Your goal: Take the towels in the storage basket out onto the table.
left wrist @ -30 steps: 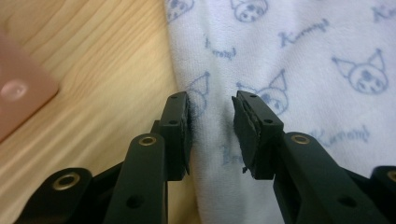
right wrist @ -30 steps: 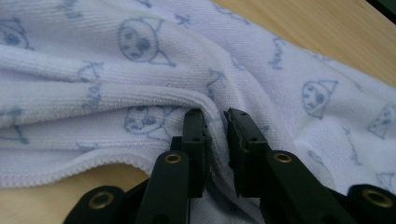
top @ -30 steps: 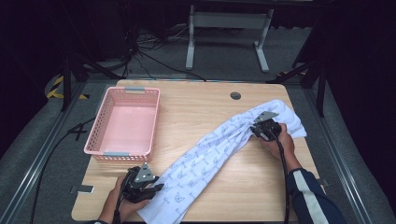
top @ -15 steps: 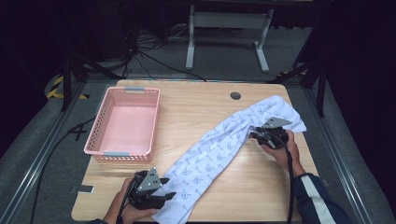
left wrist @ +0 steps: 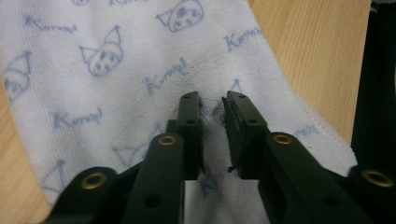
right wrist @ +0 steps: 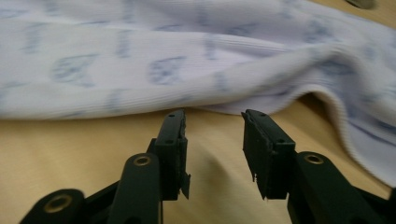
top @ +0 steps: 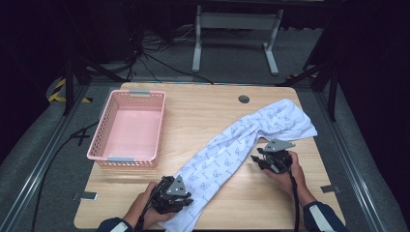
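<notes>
Towel [top: 232, 147]: white, printed with blue cat faces and lettering, lying bunched in a long diagonal band across the table [top: 203, 111], from the near edge by the person's left hand up to the far right corner. Near end hangs slightly past the table edge.

Left gripper [top: 180, 199]: at the towel's near end. In the left gripper view the jaws stand narrowly parted over the cloth [left wrist: 140, 70], a slim gap between them with towel showing through; whether a fold is pinched between the tips is hard to tell, but it looks more like resting on the fabric than a firm hold.

Right gripper [top: 259, 159]: on bare wood just beside the towel's right-hand edge, near its middle. In the right gripper view the jaws stand well apart, holding nothing, tips pointed at the hem [right wrist: 261, 100], which lifts a little off the table.

Basket [top: 128, 128]: pink, at the table's left, well apart from the towel.

Step in hand, as judged: getting a grip on the towel at two points, likely to spread or fold it.

Next move calls for: right gripper to advance to the raised hem and close on it; left gripper to close fully on the near end.
</notes>
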